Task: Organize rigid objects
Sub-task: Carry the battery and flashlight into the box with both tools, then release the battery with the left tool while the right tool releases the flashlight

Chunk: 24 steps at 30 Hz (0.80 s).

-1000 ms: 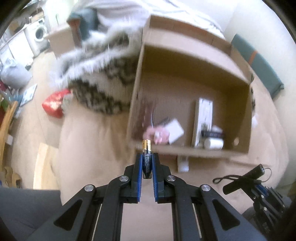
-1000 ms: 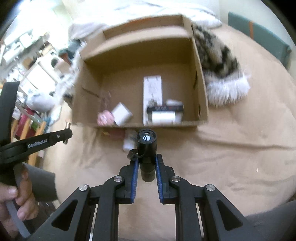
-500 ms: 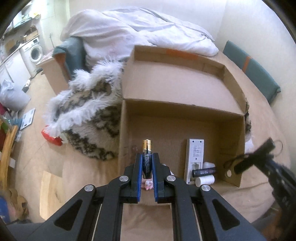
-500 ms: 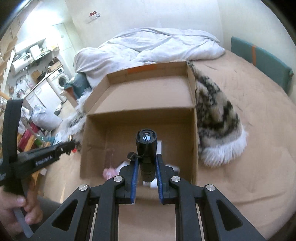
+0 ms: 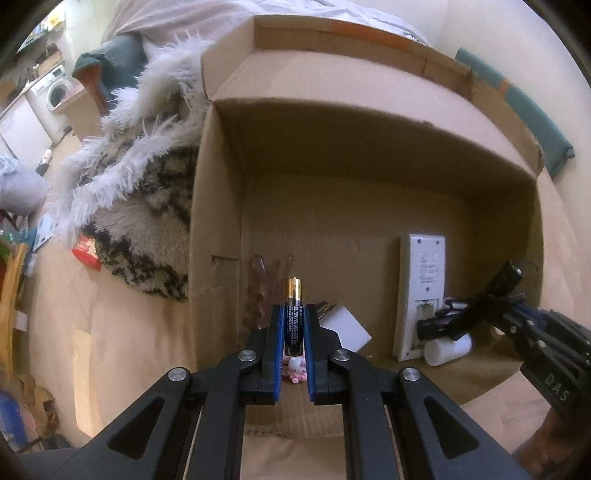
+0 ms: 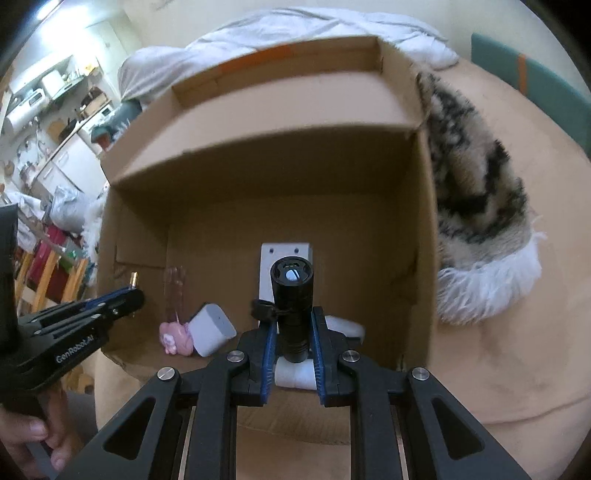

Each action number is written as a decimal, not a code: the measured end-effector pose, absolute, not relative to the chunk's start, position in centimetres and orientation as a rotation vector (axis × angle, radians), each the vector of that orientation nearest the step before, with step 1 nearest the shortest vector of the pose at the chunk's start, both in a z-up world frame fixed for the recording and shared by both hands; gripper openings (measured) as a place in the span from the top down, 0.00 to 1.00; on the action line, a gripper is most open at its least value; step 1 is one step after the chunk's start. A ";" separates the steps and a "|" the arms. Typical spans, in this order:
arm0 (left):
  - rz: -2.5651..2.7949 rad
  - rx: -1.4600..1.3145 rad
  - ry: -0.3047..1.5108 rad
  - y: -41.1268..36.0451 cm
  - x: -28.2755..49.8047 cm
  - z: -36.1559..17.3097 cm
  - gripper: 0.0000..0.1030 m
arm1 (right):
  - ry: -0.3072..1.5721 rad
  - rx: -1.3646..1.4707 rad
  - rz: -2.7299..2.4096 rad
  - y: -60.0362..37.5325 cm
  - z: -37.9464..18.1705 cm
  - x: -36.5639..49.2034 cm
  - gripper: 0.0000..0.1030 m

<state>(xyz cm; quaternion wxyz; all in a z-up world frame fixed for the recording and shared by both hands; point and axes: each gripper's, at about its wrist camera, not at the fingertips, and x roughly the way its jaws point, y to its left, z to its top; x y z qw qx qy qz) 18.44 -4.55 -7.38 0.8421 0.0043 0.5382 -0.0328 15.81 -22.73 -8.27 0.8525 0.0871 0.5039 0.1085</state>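
The battery (image 5: 293, 317), cylindrical with a gold tip, sits clamped upright in the left gripper (image 5: 293, 325) above the cardboard box (image 5: 369, 206). The right gripper (image 6: 293, 332) clamps a black flashlight (image 6: 291, 306); only its view shows the lens, and the pink figure (image 6: 176, 338) unobstructed.

We see the cardboard box (image 6: 424, 229) lying on the bed (image 6: 517, 350), its open flap toward the far duvet (image 6: 295, 29). Inside, the remote (image 5: 421, 291) lies at the right, the white block (image 6: 212, 328) and pink toy (image 6: 175, 338) at the left. A furry blanket (image 6: 476, 206) flanks the box.
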 end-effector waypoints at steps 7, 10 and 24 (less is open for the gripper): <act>-0.073 0.025 1.143 -4.9 18.2 -8.3 0.91 | 1.082 0.180 0.221 -22.4 -9.2 16.3 0.81; -0.075 0.017 1.166 -4.9 18.2 -8.9 0.91 | 1.087 0.188 0.213 -22.6 -9.3 16.5 0.81; -0.058 0.018 1.171 -4.7 18.3 -9.1 0.91 | 1.073 0.214 0.213 -22.6 -9.3 16.8 0.80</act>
